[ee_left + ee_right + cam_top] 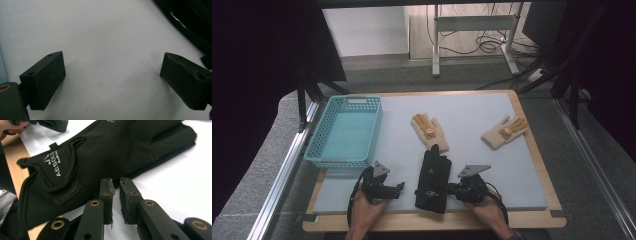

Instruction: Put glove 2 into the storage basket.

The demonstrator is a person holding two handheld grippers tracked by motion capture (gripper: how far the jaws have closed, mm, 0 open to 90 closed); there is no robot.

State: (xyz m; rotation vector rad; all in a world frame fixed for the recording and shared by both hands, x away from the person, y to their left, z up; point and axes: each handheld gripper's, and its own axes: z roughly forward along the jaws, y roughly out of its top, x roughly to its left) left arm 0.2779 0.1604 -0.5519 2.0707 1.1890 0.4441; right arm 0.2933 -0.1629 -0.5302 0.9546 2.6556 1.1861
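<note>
Left hand-held gripper (399, 187) sits near-left on the worktop (472, 107), jaws spread wide over bare grey mat (105, 37), nothing between them, just left of the black glove (433, 180). Right hand-held gripper (117, 185) is at the glove's right edge, jaws nearly together with a thin gap; whether they pinch fabric, can't tell. Black glove lies near-centre, cuff toward the near edge, fingers pointing far. Two tan gloves farther back: one (429, 131) centre, its cuff just beside the black glove's fingertips, one (504, 131) right. Teal basket (346, 131) far-left, well apart from the gloves.
</note>
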